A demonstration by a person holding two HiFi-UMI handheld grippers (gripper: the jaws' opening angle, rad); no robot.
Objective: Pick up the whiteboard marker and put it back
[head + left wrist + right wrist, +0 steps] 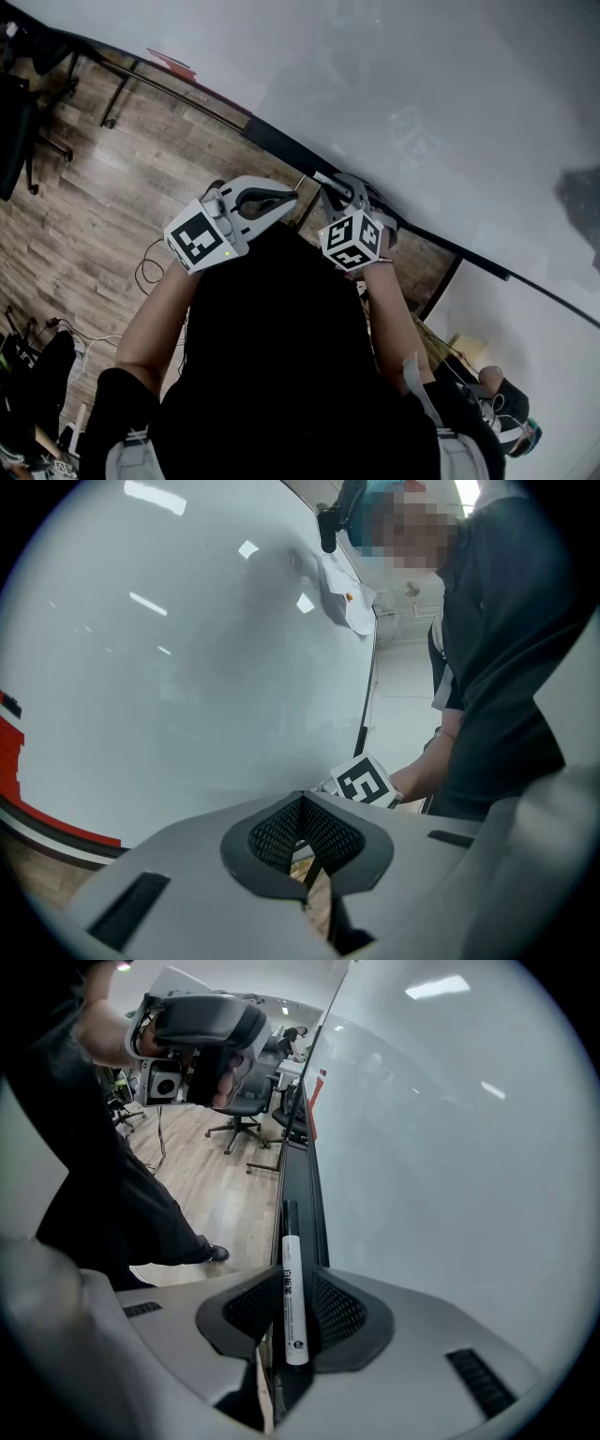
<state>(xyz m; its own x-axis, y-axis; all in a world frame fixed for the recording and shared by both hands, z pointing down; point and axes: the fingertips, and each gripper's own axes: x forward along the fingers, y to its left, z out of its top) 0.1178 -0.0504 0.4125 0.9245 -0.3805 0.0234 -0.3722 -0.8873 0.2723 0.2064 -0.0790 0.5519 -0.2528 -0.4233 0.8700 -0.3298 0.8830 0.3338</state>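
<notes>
1. Dark hair of the person (272, 347) fills the near part of the head view, with both forearms reaching out toward the whiteboard (422, 112).
2. On the right, the right gripper (292, 1274) has its jaws pinching the whiteboard marker (294, 1302). It's a white barrel with a black cap, clamped mid-body between the ribbed pads.
3. That marker points away along the black tray (305, 1180) at the board's lower edge, cap end over the ledge. Whether it touches the tray, I can't tell.
4. Over on the left, the left gripper (302, 803) has its jaws pressed together at the tips with nothing between them, only a sliver of floor showing behind.
5. From above, the left gripper (281, 199) sits just beside the right gripper (336, 192), both near the tray (281, 142).
6. Wooden floor (103, 225) spreads out to the left, and office chairs (239, 1110) stand far along the board.
</notes>
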